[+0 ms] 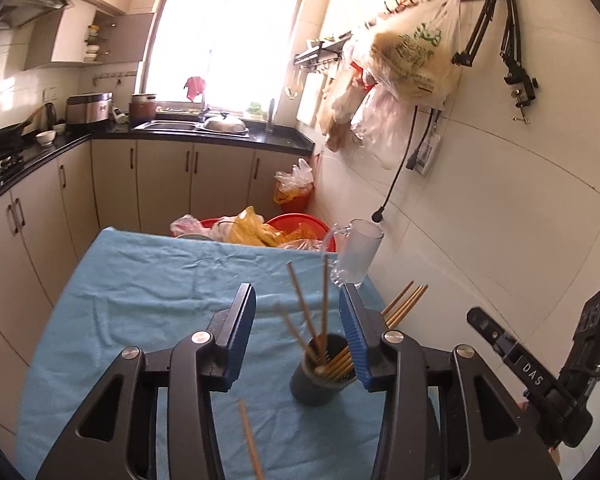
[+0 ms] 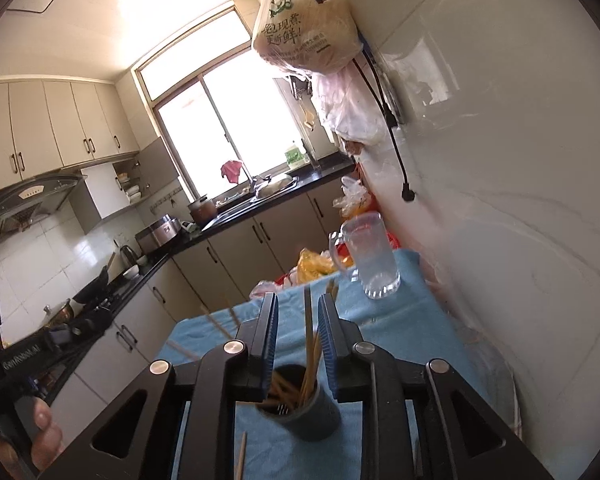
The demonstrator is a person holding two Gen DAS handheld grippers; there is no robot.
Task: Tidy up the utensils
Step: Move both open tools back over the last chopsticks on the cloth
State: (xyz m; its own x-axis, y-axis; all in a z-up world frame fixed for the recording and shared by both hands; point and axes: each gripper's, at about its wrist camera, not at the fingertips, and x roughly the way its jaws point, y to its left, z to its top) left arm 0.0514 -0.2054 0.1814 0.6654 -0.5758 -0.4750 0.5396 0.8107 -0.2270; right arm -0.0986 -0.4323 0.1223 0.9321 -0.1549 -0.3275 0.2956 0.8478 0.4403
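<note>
1. Overhead, my left gripper hangs above a table draped in blue cloth, its blue-padded jaws spread wide and holding nothing.
2. Between and below those jaws stands a dark utensil cup, upright on the cloth, with several wooden chopsticks fanning out of its mouth at different angles.
3. From my right wrist camera, the right gripper sits directly over the same cup, jaws parted only a narrow way.
4. A bunch of chopsticks rises from the cup through that gap; I cannot tell whether the pads are pressing on them or merely flanking them.
5. One loose chopstick lies on the cloth nearer the cameras, apart from the cup; it also shows in the right view.
6. More chopstick ends poke out beyond the right finger of my left gripper, close to the table's wall-side edge.
7. A clear glass mug stands upright at the far corner of the table, beside the white tiled wall.
8. Behind the table, red basins hold yellow plastic bags.
</note>
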